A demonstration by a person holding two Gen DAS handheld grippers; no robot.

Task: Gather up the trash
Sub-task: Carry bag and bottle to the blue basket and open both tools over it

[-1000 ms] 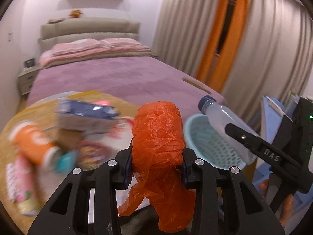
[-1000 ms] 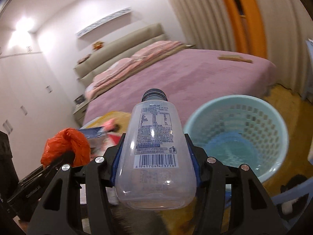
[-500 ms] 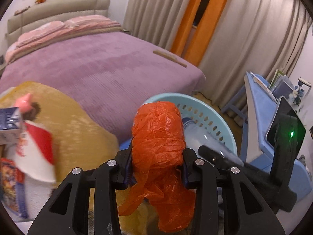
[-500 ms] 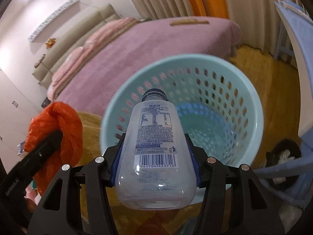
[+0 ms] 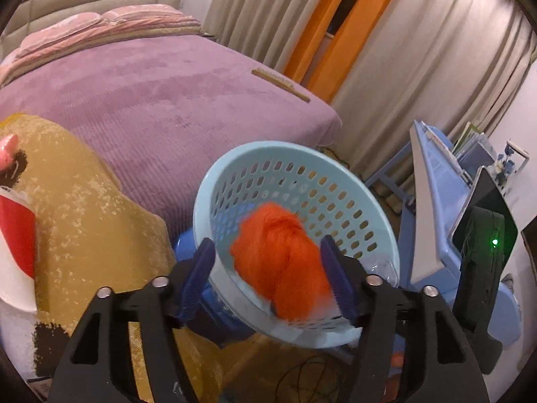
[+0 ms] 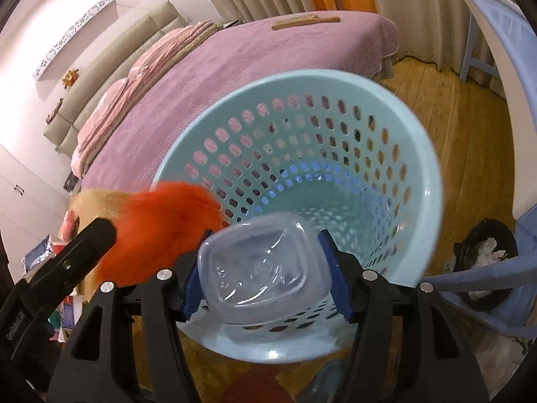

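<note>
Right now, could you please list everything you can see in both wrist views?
laundry basket: one, pale blue, perforated, on the floor beside the bed
plastic bag: one, orange, crumpled, blurred, over the basket mouth
plastic bottle: one, clear, base toward camera, over the basket
bed: one, purple cover, pink pillows
comb: one, wooden, on the bed
curtains: beige and orange, behind the bed
left tongs: black, blue pads, opening, clear of the bag
right tongs: black, blue pads, opening, bottle between them
</note>
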